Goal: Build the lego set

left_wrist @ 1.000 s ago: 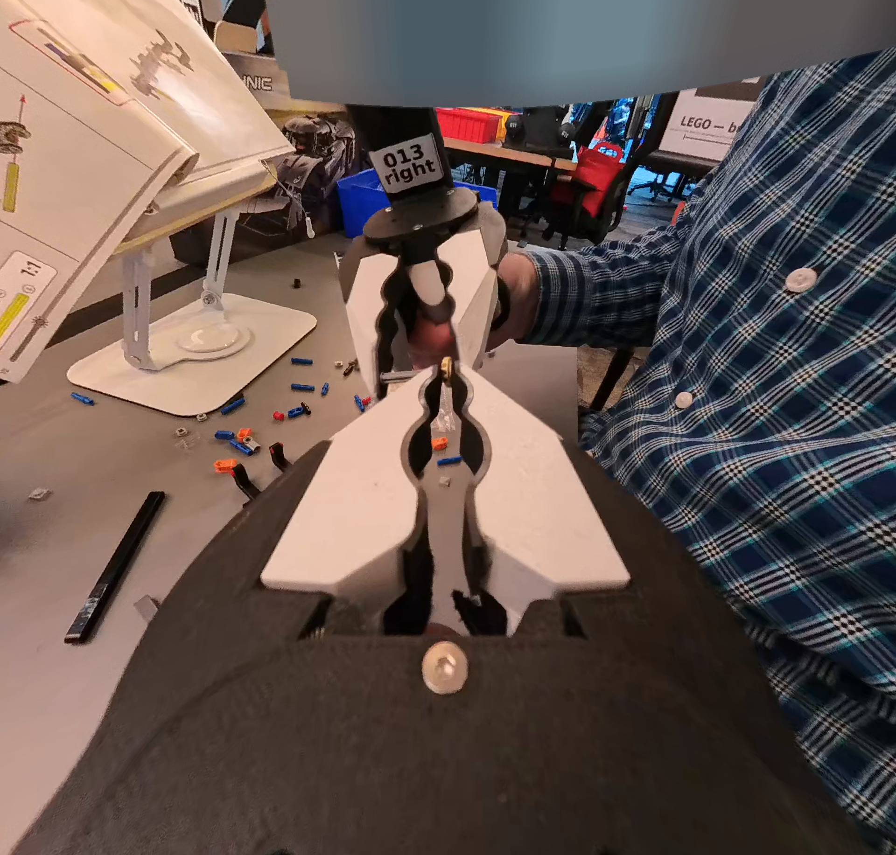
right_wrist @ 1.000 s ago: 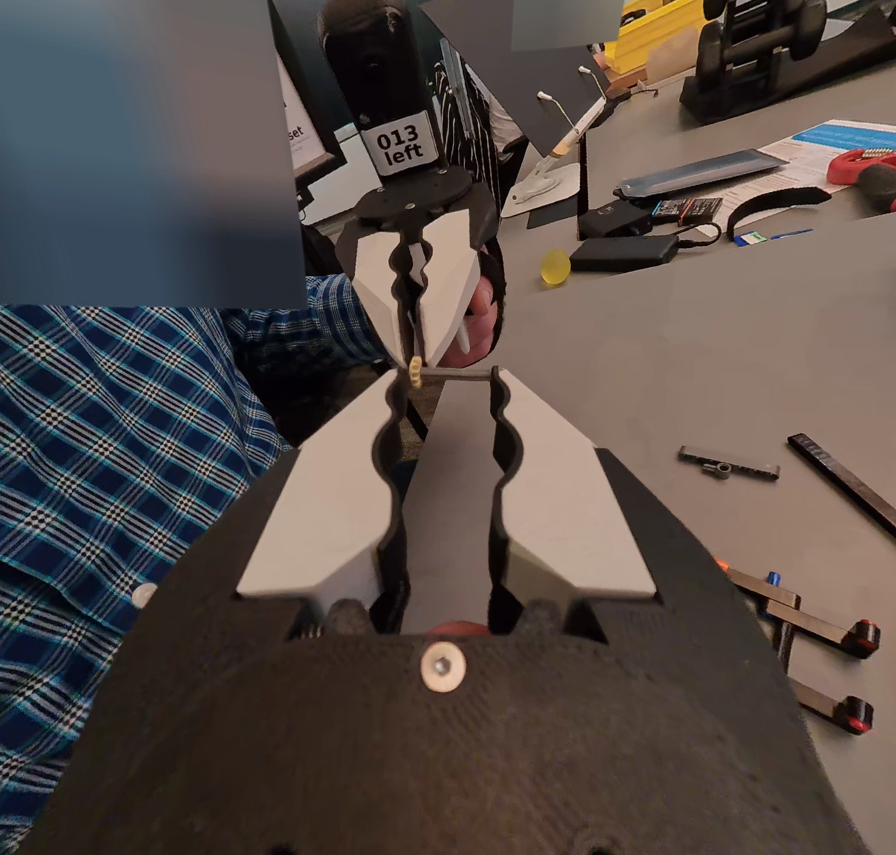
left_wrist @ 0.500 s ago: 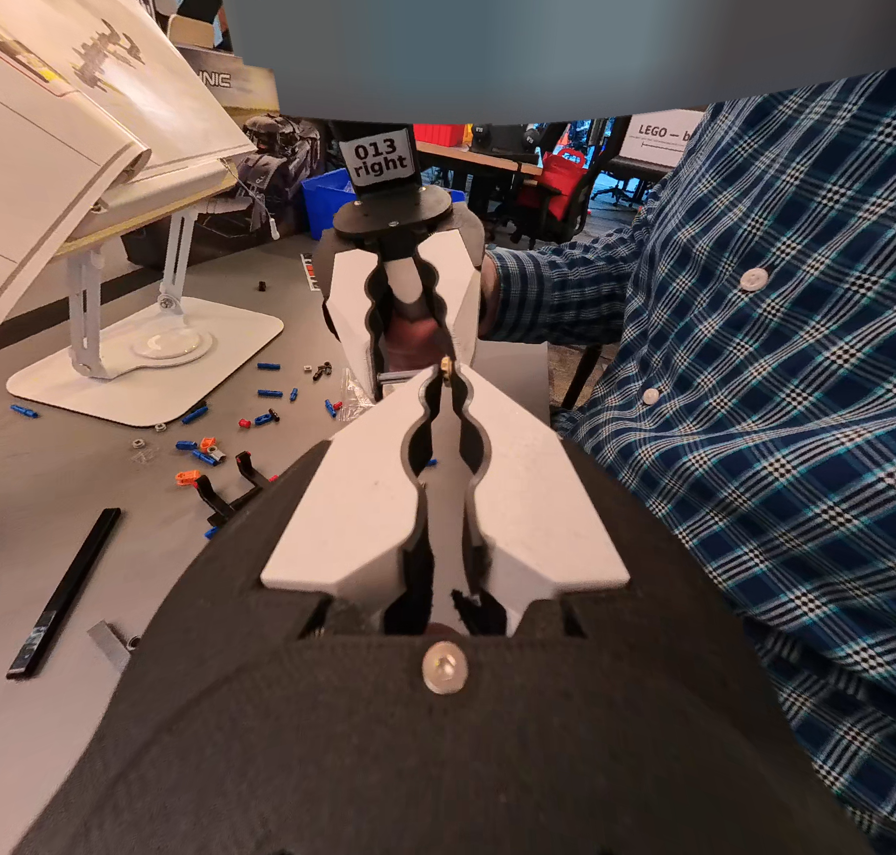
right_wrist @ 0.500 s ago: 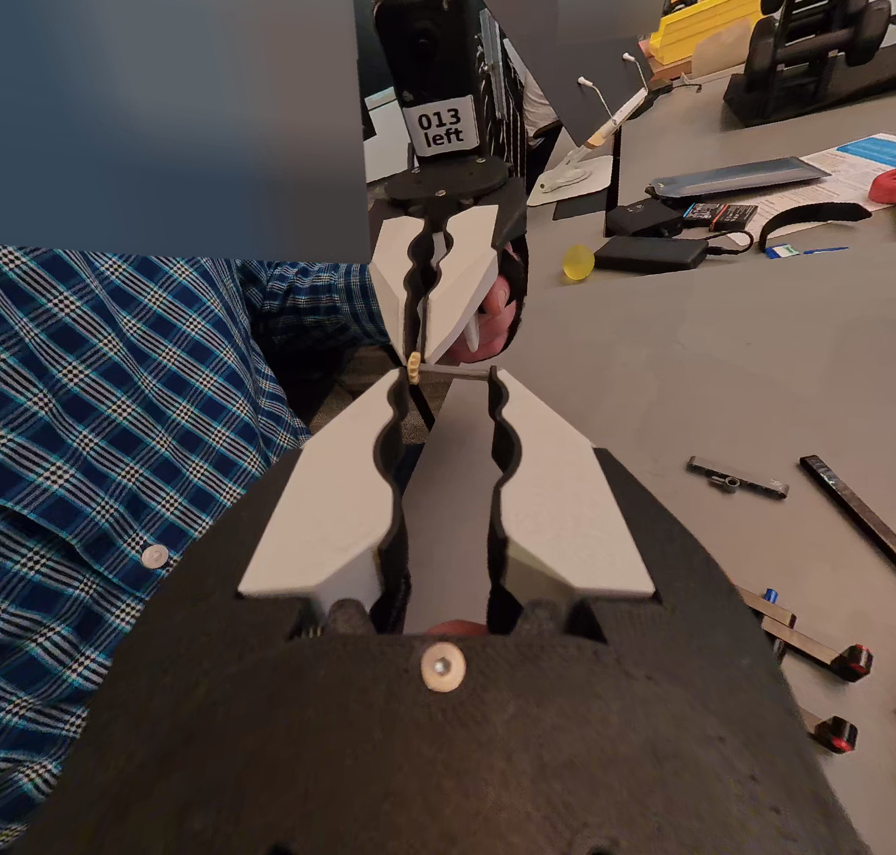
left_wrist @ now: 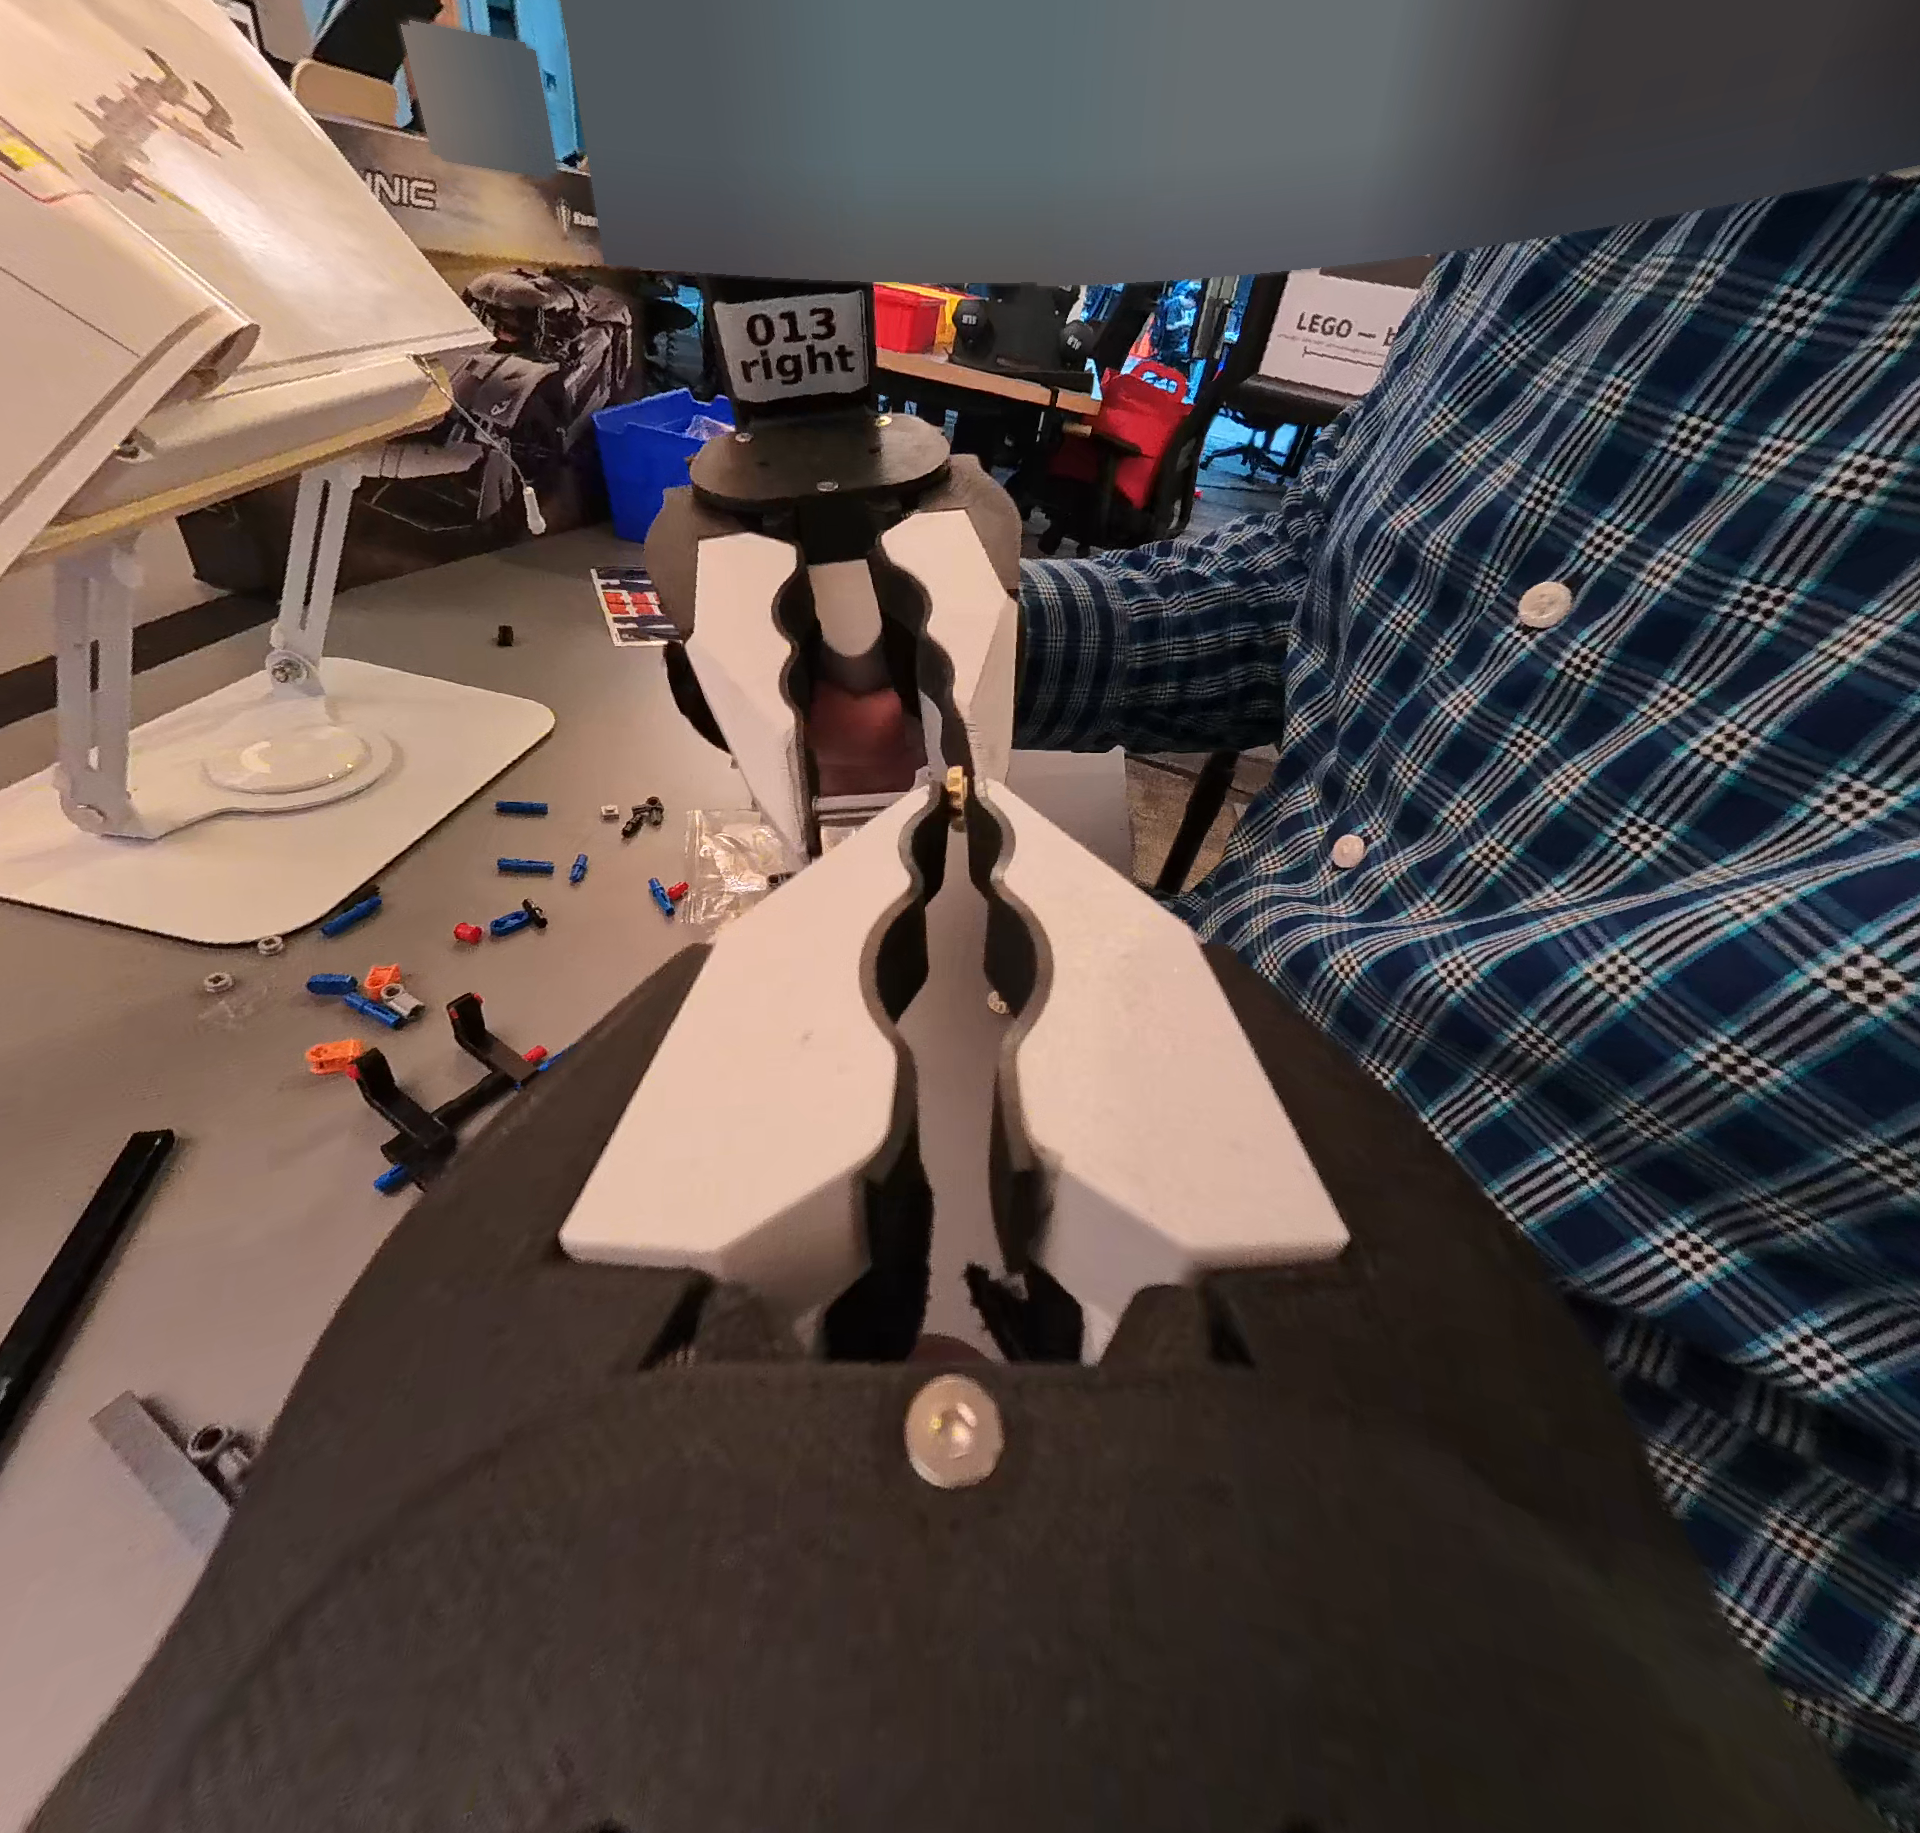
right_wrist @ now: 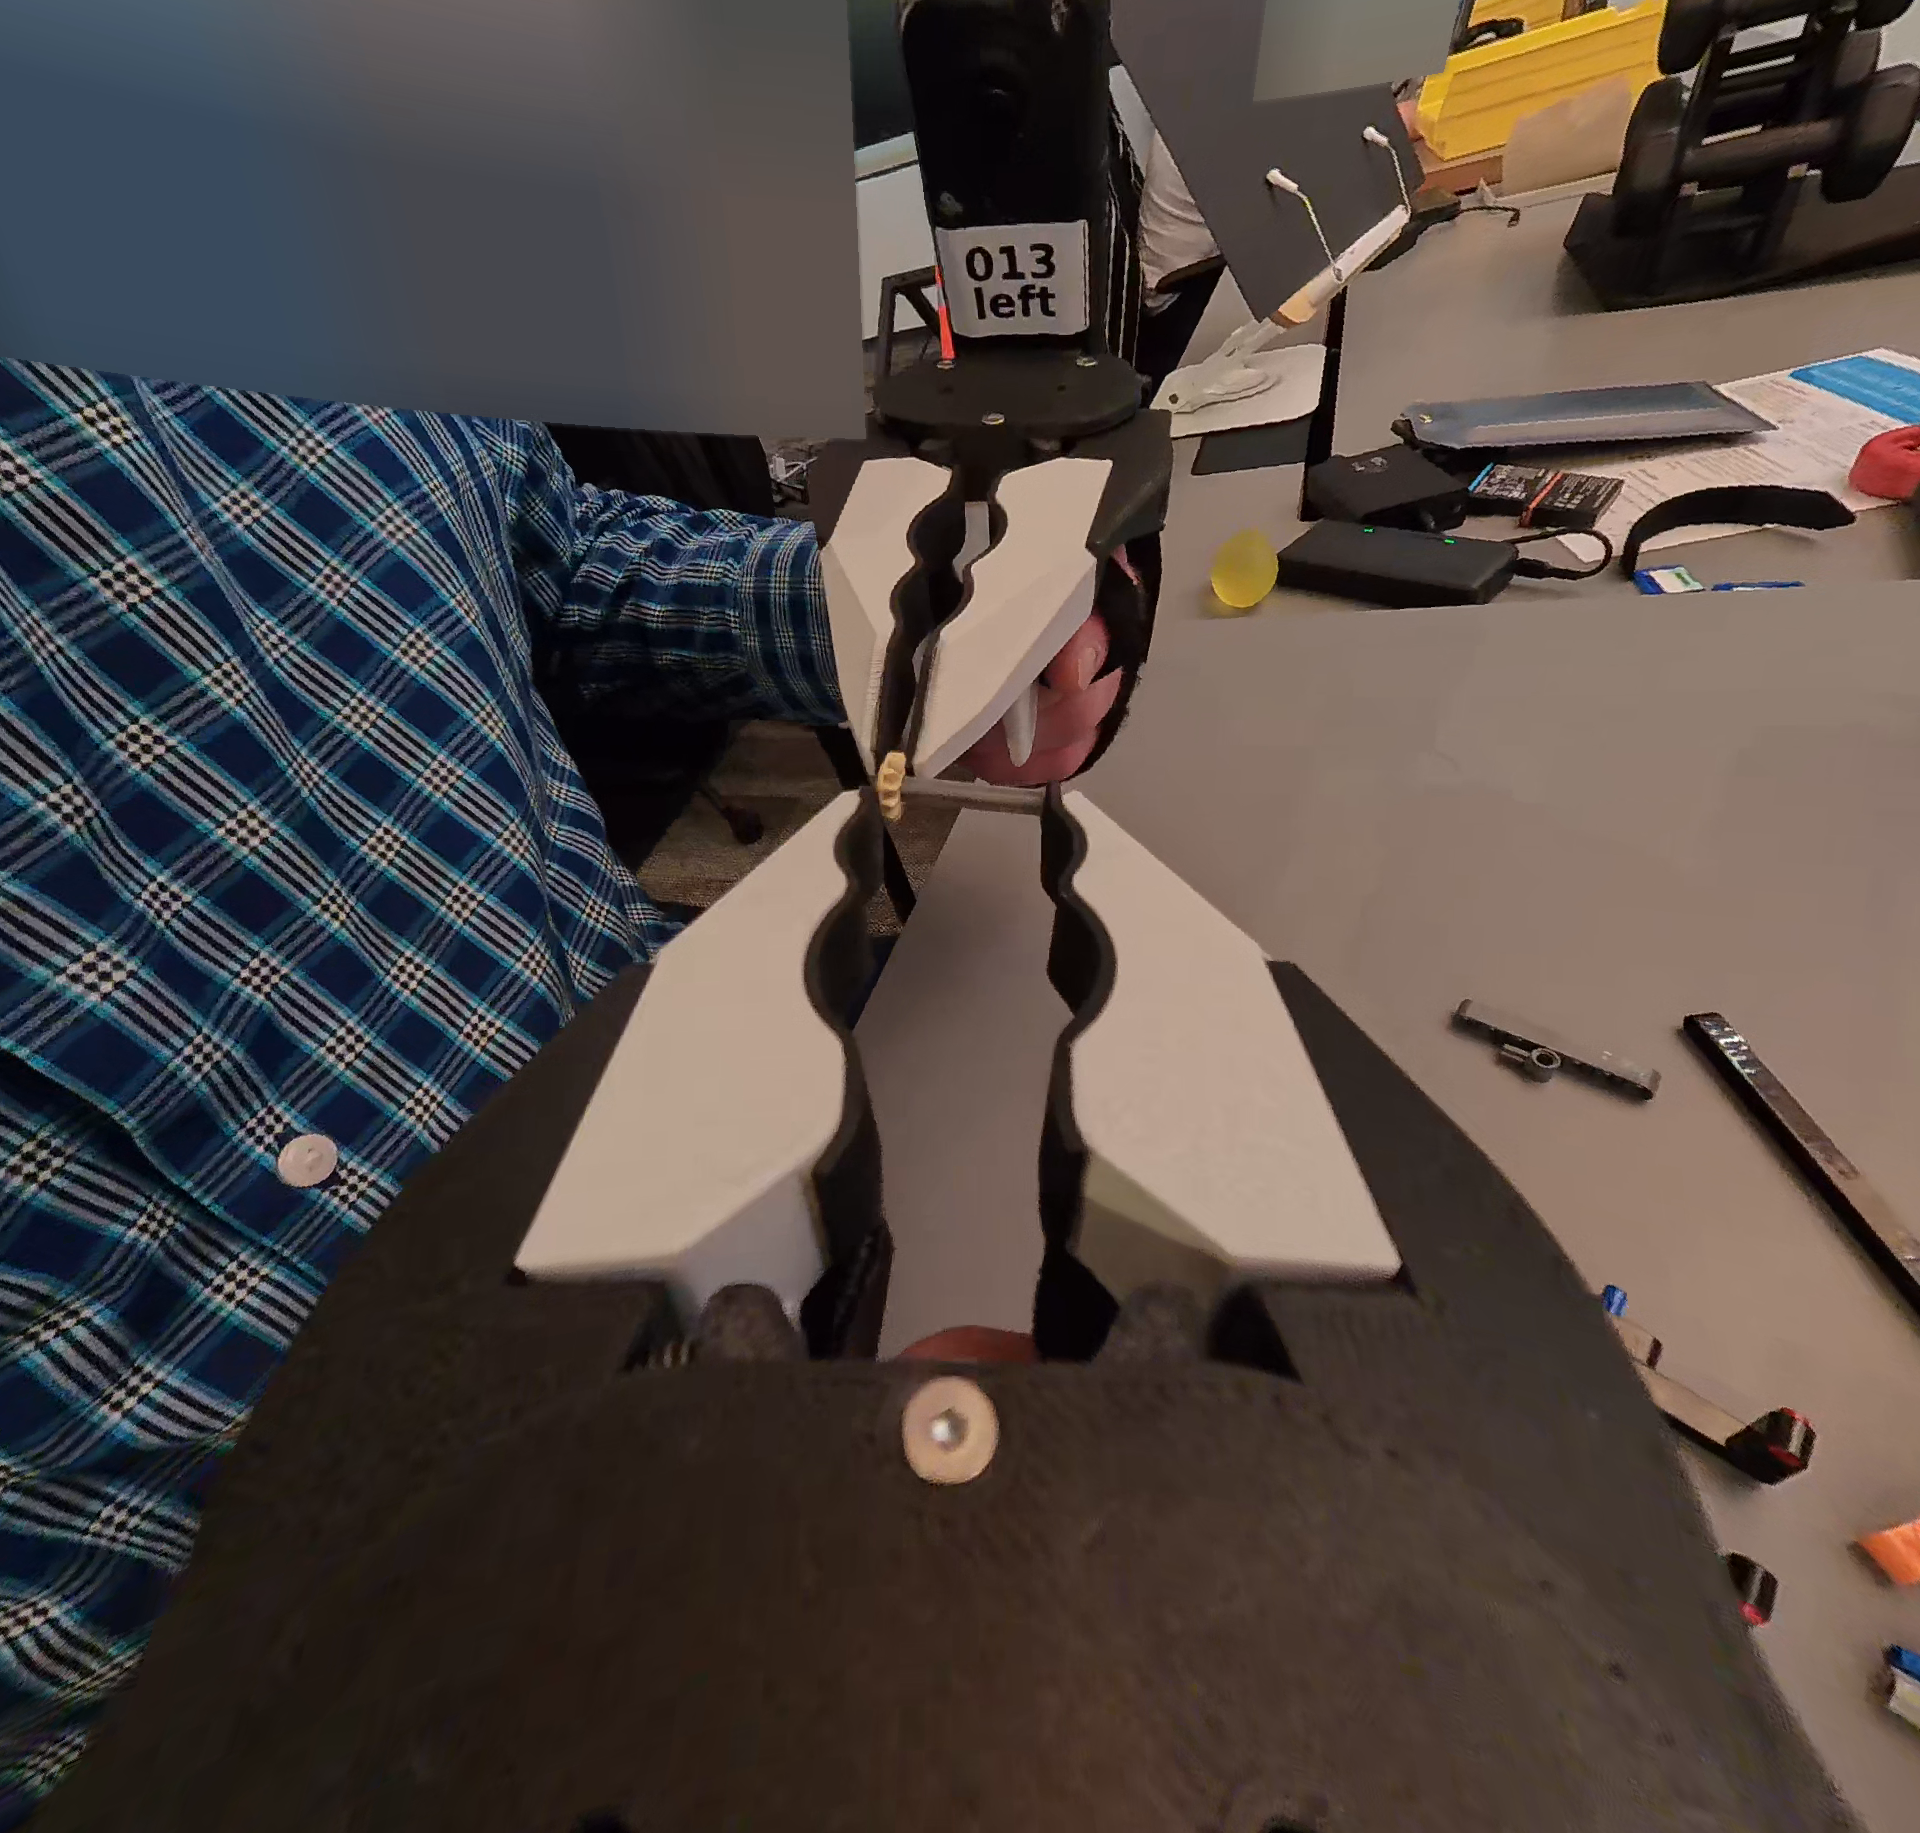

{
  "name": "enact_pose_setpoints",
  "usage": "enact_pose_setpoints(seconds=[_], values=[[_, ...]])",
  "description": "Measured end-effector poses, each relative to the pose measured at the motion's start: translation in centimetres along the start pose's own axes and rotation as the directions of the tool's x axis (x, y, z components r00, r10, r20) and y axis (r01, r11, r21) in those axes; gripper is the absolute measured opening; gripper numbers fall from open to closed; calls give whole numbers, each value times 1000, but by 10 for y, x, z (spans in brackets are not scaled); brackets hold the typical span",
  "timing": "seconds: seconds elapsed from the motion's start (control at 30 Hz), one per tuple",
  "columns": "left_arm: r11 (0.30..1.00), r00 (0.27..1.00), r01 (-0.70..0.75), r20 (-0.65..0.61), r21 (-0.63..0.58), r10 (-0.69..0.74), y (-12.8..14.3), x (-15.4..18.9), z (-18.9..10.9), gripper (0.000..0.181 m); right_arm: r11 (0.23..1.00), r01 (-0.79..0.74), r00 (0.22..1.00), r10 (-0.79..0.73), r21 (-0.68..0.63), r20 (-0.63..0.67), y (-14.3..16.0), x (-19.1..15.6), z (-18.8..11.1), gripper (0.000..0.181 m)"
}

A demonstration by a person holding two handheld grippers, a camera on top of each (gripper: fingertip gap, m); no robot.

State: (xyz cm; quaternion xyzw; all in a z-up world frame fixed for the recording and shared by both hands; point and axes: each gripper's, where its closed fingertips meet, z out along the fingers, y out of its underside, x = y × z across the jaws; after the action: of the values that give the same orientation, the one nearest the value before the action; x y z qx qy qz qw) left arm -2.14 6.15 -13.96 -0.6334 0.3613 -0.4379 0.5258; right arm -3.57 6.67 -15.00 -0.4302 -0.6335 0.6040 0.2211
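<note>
Left of the grey axle [right_wrist: 971, 796], the left gripper [left_wrist: 956, 807] has its jaws pinched nearly together on one small tan bush [right_wrist: 890, 777], which sits at the axle's left end. The right gripper [right_wrist: 951, 812] has its jaws part-open, spanning the single axle end to end above the worktop [right_wrist: 1455, 796]. Both pieces look light, stiff and smooth, likely to slip or twist; the bush is best held by its sides.
</note>
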Motion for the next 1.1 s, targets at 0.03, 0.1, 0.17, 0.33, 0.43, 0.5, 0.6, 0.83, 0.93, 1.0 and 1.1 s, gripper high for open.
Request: enact_pose_setpoints(seconds=[0.03, 0.1, 0.17, 0.33, 0.43, 0.5, 0.6, 0.83, 0.93, 1.0, 1.1], values=[[1000, 1000, -2, -2, 2, 2, 0, 0, 0, 0, 1000, 2, 1000, -2, 1, 3, 0, -1, 0, 28], [1000, 1000, 0, -3, 1, 0, 1, 0, 0, 1, 1000, 13, 1000, -13, -4, -1, 0, 0, 0, 28], [1000, 1000, 4, -2, 5, -4, 1, 0, 0, 1, 1000, 18, 1000, -18, -7, -2, 1, 0, 0, 28], [1000, 1000, 19, -23, 11, -19, 1, 2, 1, 1, 998, 51, 999, -51, -26, -4, 2, -2, 0, 28], [999, 999, 35, -29, 21, -35, 1, 1, 0, 0, 999, 44, 999, -44, -27, 0, 1, -1, 0, 28], [999, 999, 40, -26, 6, -40, 3, 0, 1, 1, 998, 45, 999, -44, -55, 11, 4, -1, 0, 28], [998, 997, 63, -45, 18, -62, 2, 1, 1, 0, 996, 63, 998, -62, -67, 14, 3, -1, 0, 28], [997, 996, 72, -49, 27, -70, 1, -1, 0, 0, 988, 125, 992, -123, -87, 33, 3, -10, 3, 8], [998, 999, 54, 3, 22, -54, 2, -7, -1, 0, 989, 119, 993, -120, -88, -4, 4, -4, 3, 8], [999, 999, 41, 7, 10, -41, 3, -6, 0, 1, 988, 126, 992, -127, -95, -9, 5, -4, 3, 7], [1000, 999, 21, 29, 8, -21, 3, -8, 0, 1, 983, 140, 989, -145, -121, -38, 6, -1, 3, 6]])
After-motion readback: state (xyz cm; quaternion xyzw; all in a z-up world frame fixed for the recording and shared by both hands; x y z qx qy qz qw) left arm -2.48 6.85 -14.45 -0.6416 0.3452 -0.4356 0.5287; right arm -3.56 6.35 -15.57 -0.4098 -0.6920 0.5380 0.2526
